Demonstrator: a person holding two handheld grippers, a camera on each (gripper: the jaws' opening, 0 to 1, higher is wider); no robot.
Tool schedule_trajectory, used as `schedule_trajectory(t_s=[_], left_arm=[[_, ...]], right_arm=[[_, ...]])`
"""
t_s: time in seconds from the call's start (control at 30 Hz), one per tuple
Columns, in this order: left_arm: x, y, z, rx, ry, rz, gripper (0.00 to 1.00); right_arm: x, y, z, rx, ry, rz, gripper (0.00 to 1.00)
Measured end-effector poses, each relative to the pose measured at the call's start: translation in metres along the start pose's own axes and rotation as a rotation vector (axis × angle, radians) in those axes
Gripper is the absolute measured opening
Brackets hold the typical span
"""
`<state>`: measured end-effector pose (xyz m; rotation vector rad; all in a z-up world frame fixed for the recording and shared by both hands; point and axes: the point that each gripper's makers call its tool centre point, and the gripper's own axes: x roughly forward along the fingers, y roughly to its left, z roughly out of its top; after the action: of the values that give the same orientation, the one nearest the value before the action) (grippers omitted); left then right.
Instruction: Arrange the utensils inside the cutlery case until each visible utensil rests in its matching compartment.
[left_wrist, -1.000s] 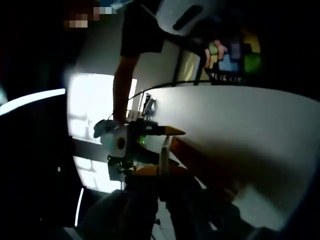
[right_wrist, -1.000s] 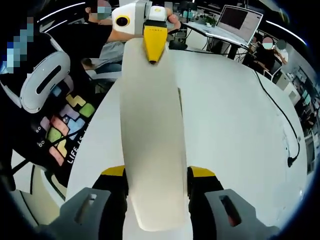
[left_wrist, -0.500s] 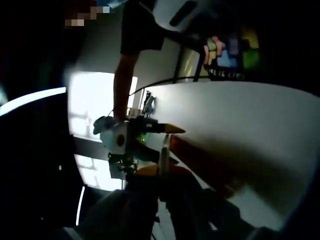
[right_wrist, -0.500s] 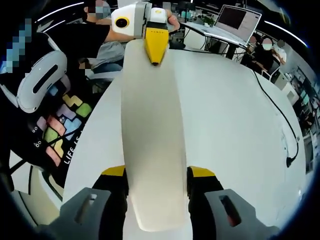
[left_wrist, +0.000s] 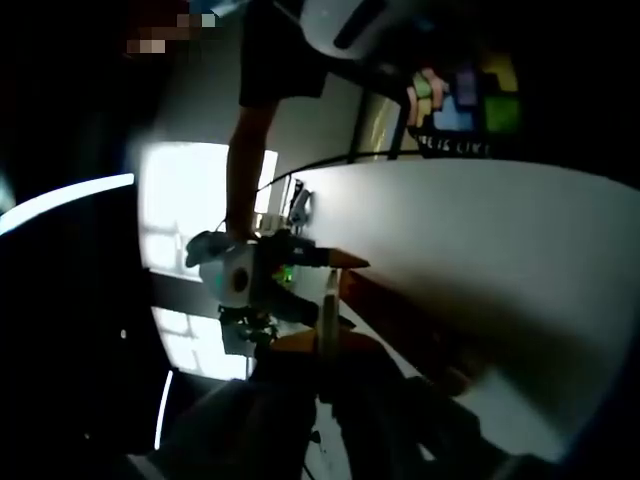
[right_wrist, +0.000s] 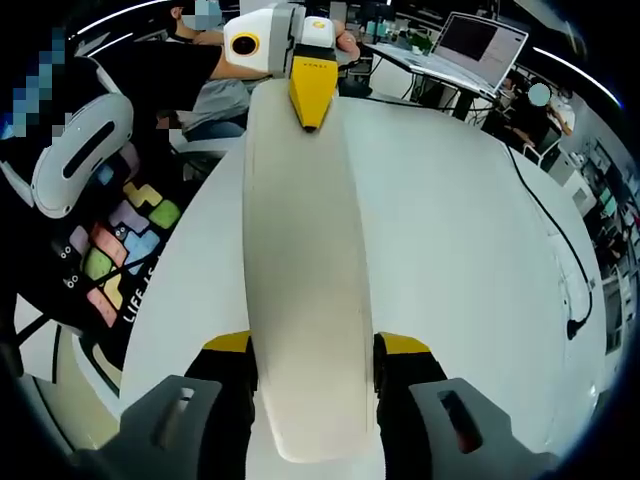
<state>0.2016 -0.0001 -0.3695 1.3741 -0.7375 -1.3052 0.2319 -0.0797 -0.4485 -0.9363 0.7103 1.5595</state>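
Note:
A long cream cutlery case (right_wrist: 300, 250), closed, hangs level above the white table (right_wrist: 450, 230). My right gripper (right_wrist: 312, 345) is shut on its near end, one yellow-tipped jaw on each side. At the far end my left gripper (right_wrist: 312, 90) clamps the case with a yellow jaw on top. In the dim left gripper view the case (left_wrist: 327, 300) appears edge-on as a thin pale strip between the dark jaws of my left gripper (left_wrist: 322, 350). My right gripper (left_wrist: 340, 262) holds the other end, a person's arm above it. No utensils can be seen.
A person in a dark shirt printed with coloured blocks (right_wrist: 120, 240) stands at the table's left edge, a white headset (right_wrist: 85, 155) hanging in front. A laptop (right_wrist: 480, 40) sits at the far edge and a black cable (right_wrist: 560, 220) crosses the right side.
Both grippers keep the same hold on the case. The views have only shifted slightly.

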Motion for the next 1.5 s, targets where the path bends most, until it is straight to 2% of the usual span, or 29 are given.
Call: schedule_trajectory(t_s=[0.2, 0.43, 0.9, 1.5], left_arm=[[-0.001, 0.0, -0.003, 0.002, 0.001, 0.003, 0.02], [-0.002, -0.003, 0.001, 0.003, -0.015, 0.009, 0.02], [-0.002, -0.005, 0.005, -0.003, -0.032, 0.011, 0.02], [-0.002, -0.027, -0.005, -0.022, 0.01, -0.024, 0.06]], right_arm=[[0.0, -0.003, -0.002, 0.0, 0.021, -0.006, 0.47], [-0.001, -0.003, -0.003, -0.002, 0.024, -0.01, 0.48], [0.0, 0.005, -0.004, 0.006, 0.034, -0.005, 0.47], [0.01, 0.0, -0.006, -0.011, 0.04, -0.012, 0.47]])
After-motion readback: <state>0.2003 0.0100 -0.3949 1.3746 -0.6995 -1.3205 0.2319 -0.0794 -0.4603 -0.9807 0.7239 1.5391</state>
